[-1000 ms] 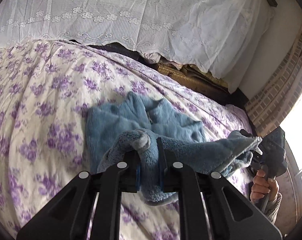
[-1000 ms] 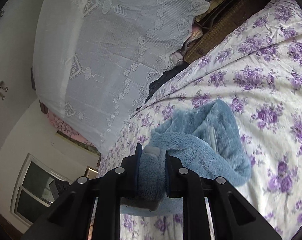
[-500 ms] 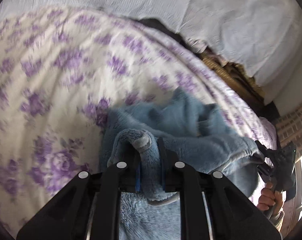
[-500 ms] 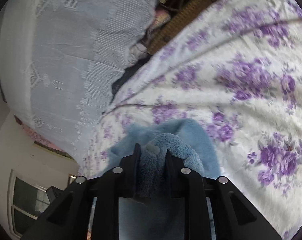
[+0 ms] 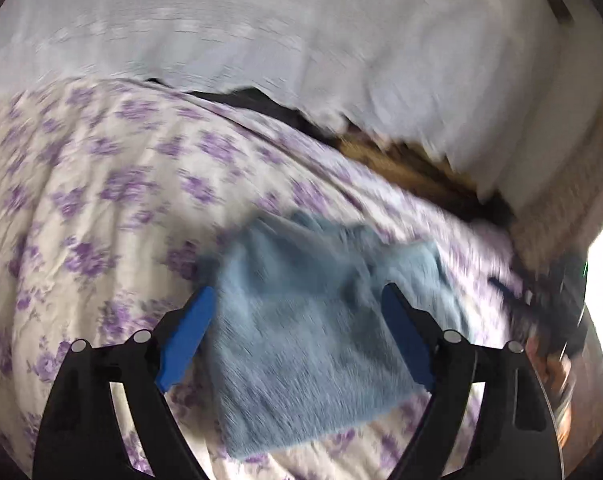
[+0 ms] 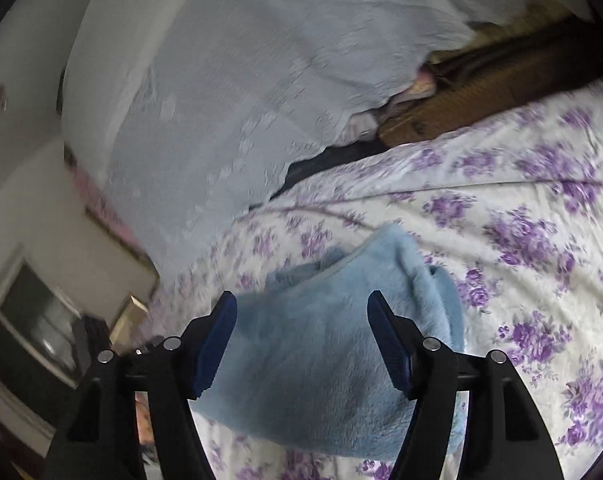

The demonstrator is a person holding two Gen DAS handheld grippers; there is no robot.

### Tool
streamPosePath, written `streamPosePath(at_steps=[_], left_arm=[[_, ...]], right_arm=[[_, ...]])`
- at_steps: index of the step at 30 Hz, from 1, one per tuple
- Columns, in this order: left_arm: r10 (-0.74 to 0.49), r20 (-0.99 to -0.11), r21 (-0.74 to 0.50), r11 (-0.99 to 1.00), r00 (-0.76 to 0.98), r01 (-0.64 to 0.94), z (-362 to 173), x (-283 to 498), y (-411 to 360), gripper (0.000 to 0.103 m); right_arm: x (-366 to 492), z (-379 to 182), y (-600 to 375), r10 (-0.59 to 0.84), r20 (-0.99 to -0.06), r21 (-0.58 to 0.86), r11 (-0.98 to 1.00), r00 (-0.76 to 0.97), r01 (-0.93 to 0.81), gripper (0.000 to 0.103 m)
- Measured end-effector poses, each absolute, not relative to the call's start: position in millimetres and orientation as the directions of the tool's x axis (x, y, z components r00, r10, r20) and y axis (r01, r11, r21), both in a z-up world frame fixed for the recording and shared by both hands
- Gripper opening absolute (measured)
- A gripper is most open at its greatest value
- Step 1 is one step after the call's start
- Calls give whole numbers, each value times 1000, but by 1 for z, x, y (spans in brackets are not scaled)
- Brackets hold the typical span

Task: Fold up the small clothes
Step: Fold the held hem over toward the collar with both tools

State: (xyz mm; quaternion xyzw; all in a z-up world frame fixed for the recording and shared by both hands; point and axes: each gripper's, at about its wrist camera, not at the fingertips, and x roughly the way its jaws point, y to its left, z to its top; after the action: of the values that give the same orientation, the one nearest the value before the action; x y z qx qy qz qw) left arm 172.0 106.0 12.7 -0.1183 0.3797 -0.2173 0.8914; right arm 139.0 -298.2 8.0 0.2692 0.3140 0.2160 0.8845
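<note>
A small fluffy blue garment (image 5: 313, 332) lies folded flat on the purple-flowered bedspread (image 5: 101, 200). My left gripper (image 5: 297, 300) is open, its blue pads wide apart above the garment's near part, holding nothing. In the right wrist view the same blue garment (image 6: 321, 344) lies on the bedspread (image 6: 521, 232), and my right gripper (image 6: 301, 304) is open over it with nothing between its pads. The left view is motion-blurred. The right gripper and the hand holding it show blurred at the right edge of the left wrist view (image 5: 557, 304).
A white lace cloth (image 5: 301, 32) hangs behind the bed, also in the right wrist view (image 6: 241, 80). A brown woven edge (image 5: 405, 168) and dark gap run along the bed's far side. A window (image 6: 33, 328) and wall are at the left.
Both grippers were shut on the blue garment and carried its edge forward over itself. Now both have opened and let go, and the garment lies folded on the bed.
</note>
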Motion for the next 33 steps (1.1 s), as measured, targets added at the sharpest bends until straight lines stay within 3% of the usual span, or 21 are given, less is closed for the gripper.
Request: streamPosePath(at_steps=[3, 6, 12, 14, 16, 19, 22, 25, 27, 30, 32, 33], left_arm=[[-432, -675, -271, 899, 598, 344, 4, 174, 70, 82], [-296, -727, -137, 947, 620, 292, -5, 190, 41, 84], [-103, -807, -71, 995, 582, 77, -52, 265, 42, 87], [-38, -822, -30, 999, 568, 24, -74, 280, 49, 99], [-113, -833, -129, 992, 541, 8, -82, 287, 62, 99], [-151, -806, -181, 983, 573, 4, -73, 276, 75, 99], [-179, -753, -199, 979, 633, 41, -50, 246, 78, 98], [-212, -696, -155, 977, 686, 144, -32, 211, 66, 98], [-197, -709, -105, 979, 678, 175, -40, 197, 50, 98], [-80, -771, 34, 986, 632, 166, -73, 198, 25, 99], [4, -718, 151, 977, 696, 150, -71, 185, 13, 99], [17, -710, 162, 977, 704, 140, -67, 182, 13, 98]], right_arm=[[145, 2, -271, 507, -526, 501, 833, 683, -233, 63], [162, -8, -246, 480, -588, 455, 862, 651, -225, 63], [227, -47, -229, 347, -697, 370, 924, 628, -100, 63], [246, -71, -241, 328, -706, 371, 926, 627, -67, 55], [245, -75, -247, 338, -669, 391, 917, 662, -73, 54], [227, -63, -245, 314, -630, 363, 928, 711, -88, 54], [199, -42, -248, 303, -568, 360, 928, 765, -101, 58], [172, -26, -247, 300, -525, 363, 925, 796, -109, 72], [164, -31, -234, 306, -561, 345, 931, 769, -119, 80], [164, -65, -195, 171, -691, 114, 985, 703, -128, 85], [160, -64, -185, 110, -683, 27, 992, 722, -125, 86], [153, -55, -189, 116, -674, 53, 993, 730, -109, 86]])
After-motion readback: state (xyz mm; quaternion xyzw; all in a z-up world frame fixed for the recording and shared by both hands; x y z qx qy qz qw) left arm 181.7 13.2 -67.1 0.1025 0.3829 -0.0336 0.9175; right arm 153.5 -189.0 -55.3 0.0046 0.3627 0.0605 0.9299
